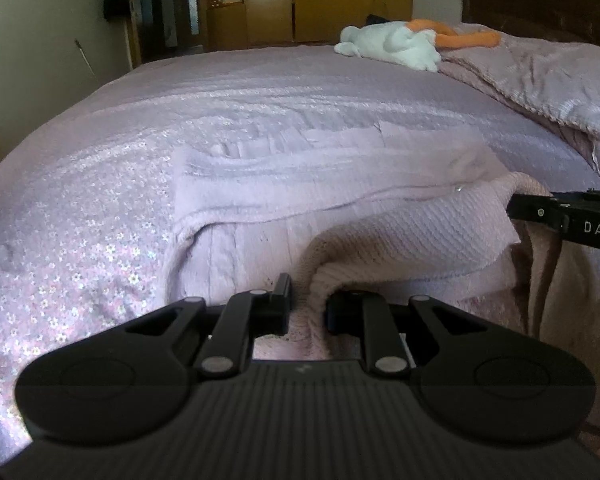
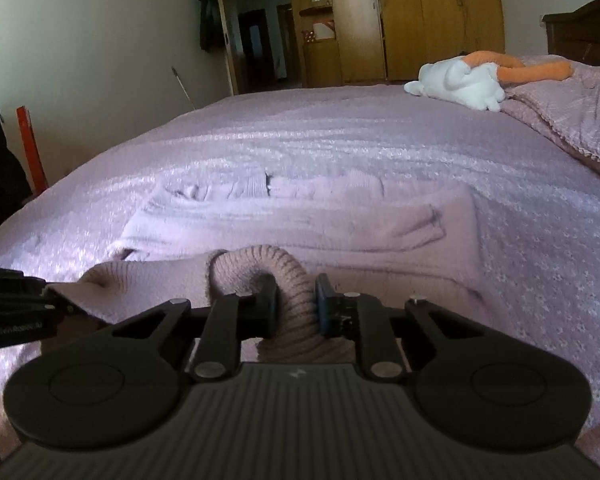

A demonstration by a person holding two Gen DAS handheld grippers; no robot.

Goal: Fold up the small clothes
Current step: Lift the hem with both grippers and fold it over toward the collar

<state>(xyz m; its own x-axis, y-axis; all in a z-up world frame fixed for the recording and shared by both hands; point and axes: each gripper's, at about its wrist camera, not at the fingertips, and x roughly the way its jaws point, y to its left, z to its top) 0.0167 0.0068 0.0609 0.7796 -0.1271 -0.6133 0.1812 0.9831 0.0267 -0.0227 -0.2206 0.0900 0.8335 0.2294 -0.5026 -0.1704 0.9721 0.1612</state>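
On bed [image 2: 340, 140] | both claws, left [image 1: 307, 306], right [image 2: 296, 306], pinching pink knit sweater [image 2: 260, 276]

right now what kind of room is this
Most likely a home bedroom: a wide bed with a lilac bedspread, a dark wooden headboard, wooden wardrobes on the far wall, and a white and orange plush toy lying near the pillows.

bed [image 1: 260, 92] – lilac floral cover | wooden wardrobe [image 2: 440, 20] – far wall | dark headboard [image 1: 540, 4] | pale walls
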